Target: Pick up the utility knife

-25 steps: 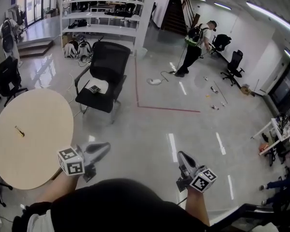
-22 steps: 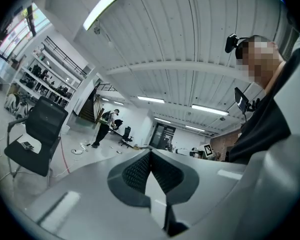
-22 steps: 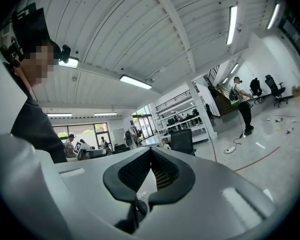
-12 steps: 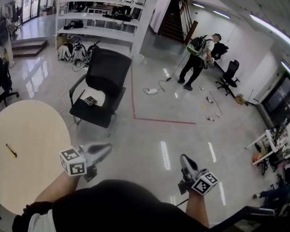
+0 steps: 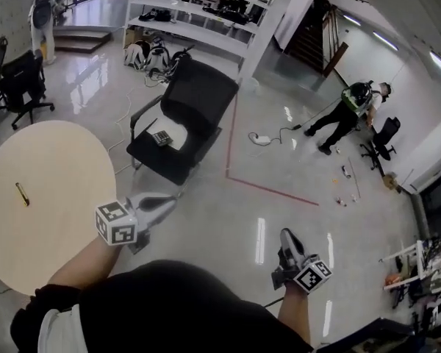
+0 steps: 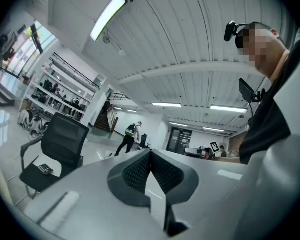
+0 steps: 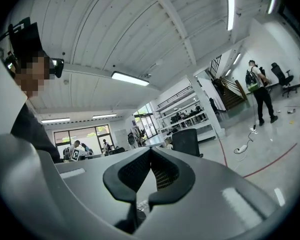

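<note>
A small yellow-and-black utility knife (image 5: pixel 22 194) lies on the round pale wooden table (image 5: pixel 59 212) at the left of the head view. My left gripper (image 5: pixel 167 201) hangs over the floor just past the table's right edge, well to the right of the knife. It points away toward the black chair, shut, with nothing in it (image 6: pixel 150 153). My right gripper (image 5: pixel 286 235) is over the bare floor at the lower right, far from the table. It is also shut and holds nothing (image 7: pixel 150 150). Neither gripper view shows the knife.
A black office chair (image 5: pixel 187 112) with a calculator (image 5: pixel 161 137) on its seat stands just beyond the table. White shelving (image 5: pixel 206 9) fills the back. A person with a backpack (image 5: pixel 345 116) works at the far right, near a red floor line (image 5: pixel 272 190) and a power strip (image 5: pixel 262 139).
The whole view has swung and shifted: the chair and the far person have slid to the right in the picture. Both grippers travelled with the body and stayed shut.
</note>
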Tool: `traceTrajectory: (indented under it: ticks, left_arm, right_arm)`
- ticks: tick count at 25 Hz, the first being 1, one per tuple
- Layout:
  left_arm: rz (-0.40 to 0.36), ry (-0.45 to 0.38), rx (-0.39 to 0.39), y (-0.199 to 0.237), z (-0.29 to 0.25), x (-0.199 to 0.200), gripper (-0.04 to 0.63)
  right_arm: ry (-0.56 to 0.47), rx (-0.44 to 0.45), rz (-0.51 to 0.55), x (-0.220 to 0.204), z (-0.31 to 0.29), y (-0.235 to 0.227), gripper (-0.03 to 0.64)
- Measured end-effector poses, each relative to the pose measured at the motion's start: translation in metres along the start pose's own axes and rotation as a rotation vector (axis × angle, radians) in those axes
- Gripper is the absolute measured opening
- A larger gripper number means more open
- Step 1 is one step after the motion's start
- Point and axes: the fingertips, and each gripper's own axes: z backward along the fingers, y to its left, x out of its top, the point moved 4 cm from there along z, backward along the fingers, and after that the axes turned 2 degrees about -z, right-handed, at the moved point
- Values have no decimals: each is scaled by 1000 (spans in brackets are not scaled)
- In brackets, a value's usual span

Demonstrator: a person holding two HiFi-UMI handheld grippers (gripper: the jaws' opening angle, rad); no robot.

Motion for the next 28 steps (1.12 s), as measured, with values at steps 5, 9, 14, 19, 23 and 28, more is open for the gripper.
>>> traceTrajectory:
  ticks: [5, 9, 14, 19, 23, 28]
  left_arm:
    - [-6, -32, 183, -17, -4, -18, 0]
    - [10, -70, 336, -28, 4, -23, 0]
    - [9, -107, 493, -18, 49, -21, 0]
    - [8, -171, 600, 35, 133, -1, 0]
    - [-48, -174, 671, 83, 209, 14, 0]
    - [-115, -147, 790, 140, 308, 23, 0]
  right_arm:
    - [66, 95, -2, 15, -13, -65, 15]
    - [140, 204, 9, 28, -57, -91, 15]
    - [223, 305, 55, 34, -141, -74, 15]
    - [299, 414, 170, 23, -268, -3, 15]
    - [381, 512, 287, 6, -388, 90, 17]
    - [500, 614, 339, -43, -535, 190, 41]
